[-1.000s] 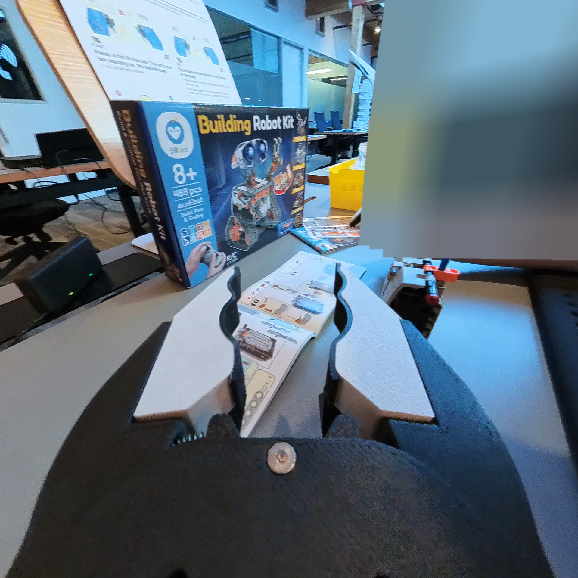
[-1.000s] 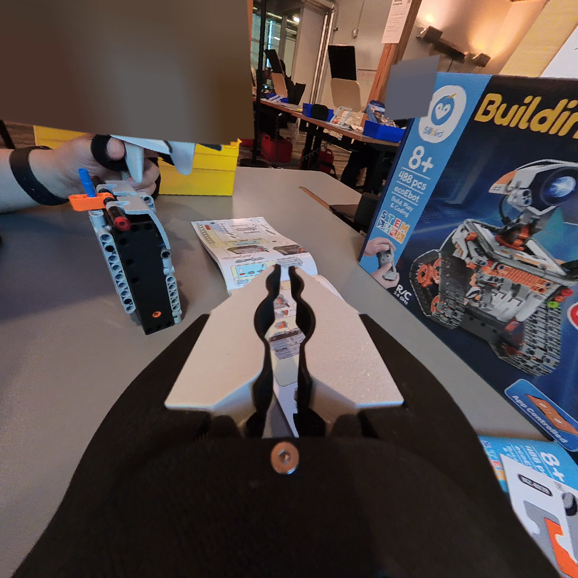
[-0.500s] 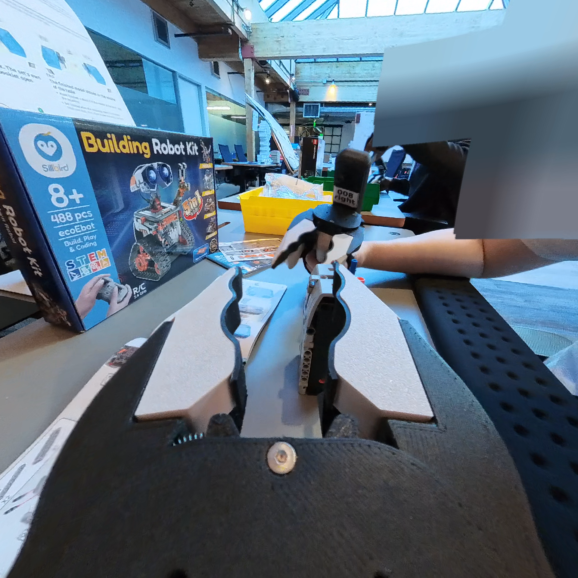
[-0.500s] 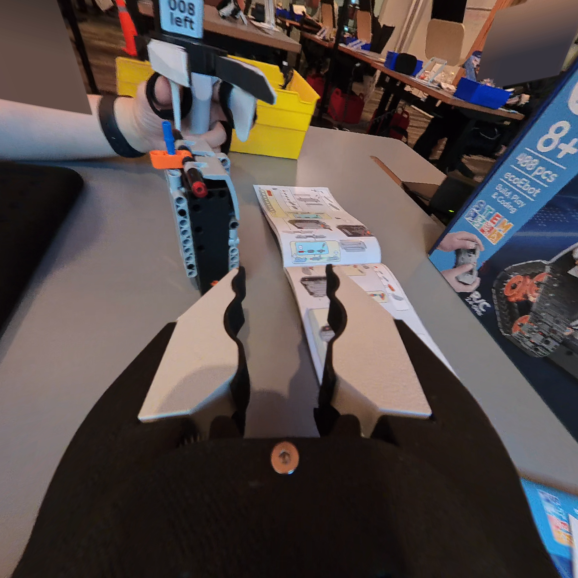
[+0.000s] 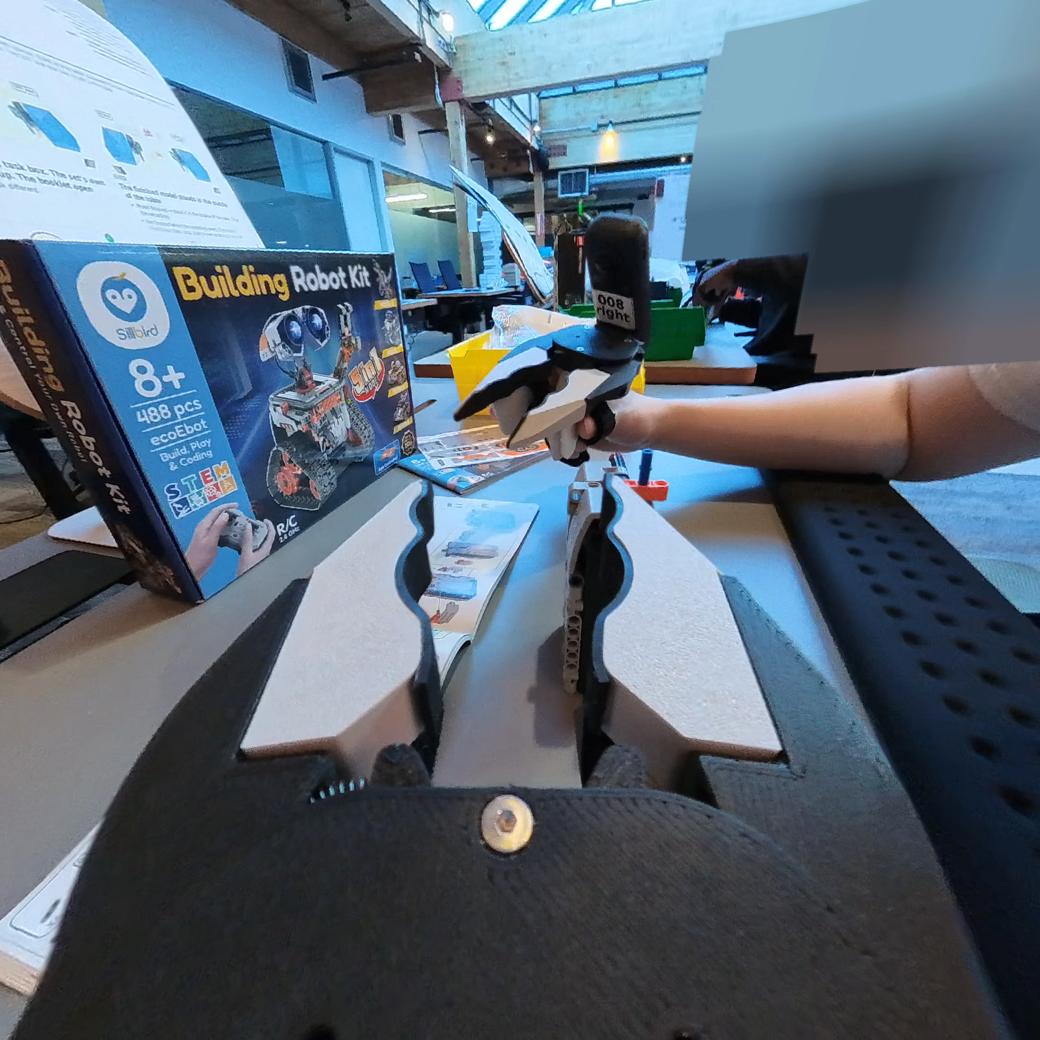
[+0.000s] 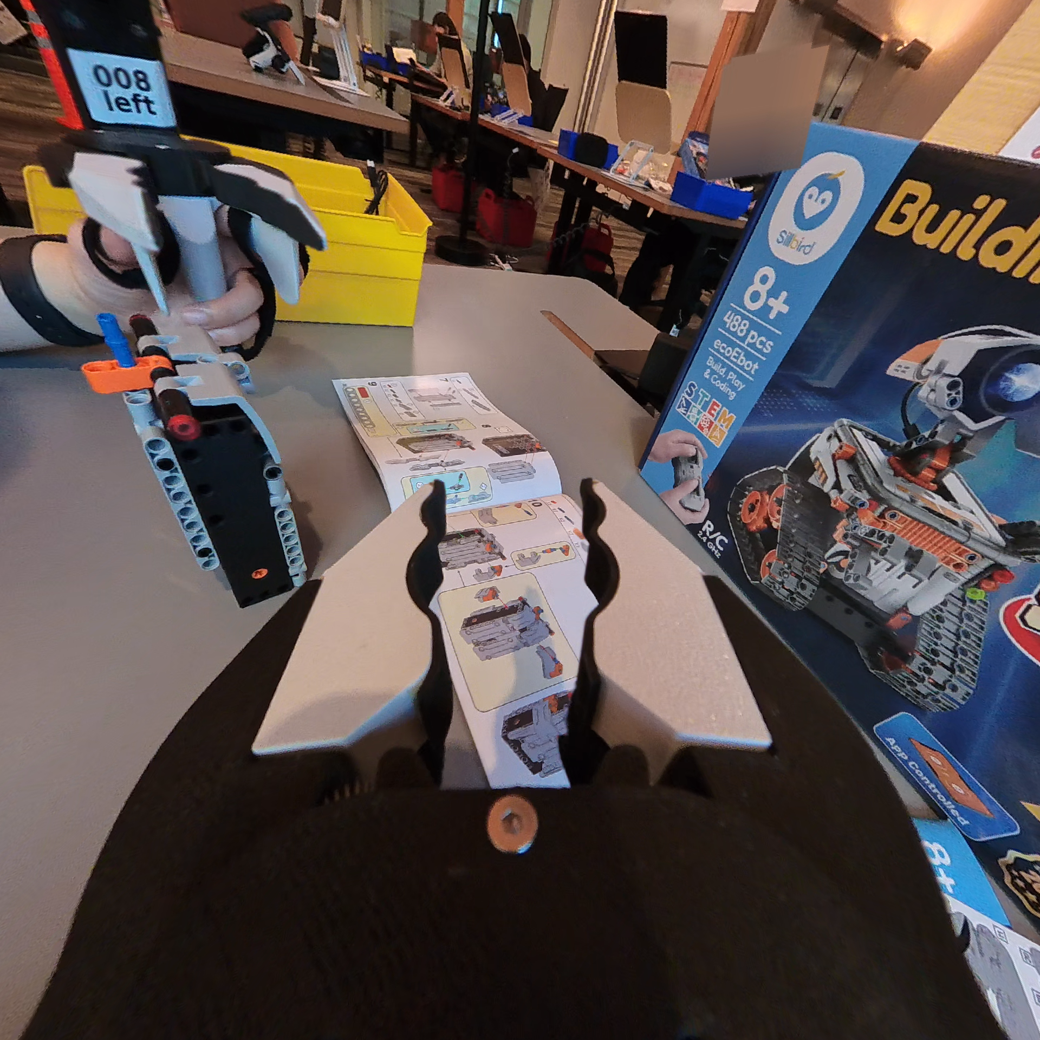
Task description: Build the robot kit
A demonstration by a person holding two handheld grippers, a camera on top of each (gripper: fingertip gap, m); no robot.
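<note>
Right wrist view, left to right. Left gripper (image 6: 185, 264) at far left, held in a hand, fingers spread apart and empty, hanging just above the top of the brick assembly (image 6: 219, 473).

Assembly: black block framed by grey perforated beams, orange piece (image 6: 115, 374) with blue pin (image 6: 112, 337) at its top end. It stands on the grey table (image 6: 84, 619), long axis running up and leaning away toward the left gripper.

Open instruction booklet (image 6: 478, 506) lies flat just right of the assembly, not touching it. Yellow bin (image 6: 360, 253) behind. Large blue kit box (image 6: 844, 450) stands upright at right.

Right gripper (image 6: 509, 495) is over the booklet, fingers apart, holding nothing. The assembly lies ahead and to its left, well apart.

Left wrist view: kit box left, booklet centre, assembly right behind the left gripper's (image 5: 512, 489) right finger (image 5: 669, 619). Cannot tell whether it touches that finger. A dark perforated mat (image 5: 928, 647) lies at the far right.

Judgement: left gripper is clearly the nearer one.
</note>
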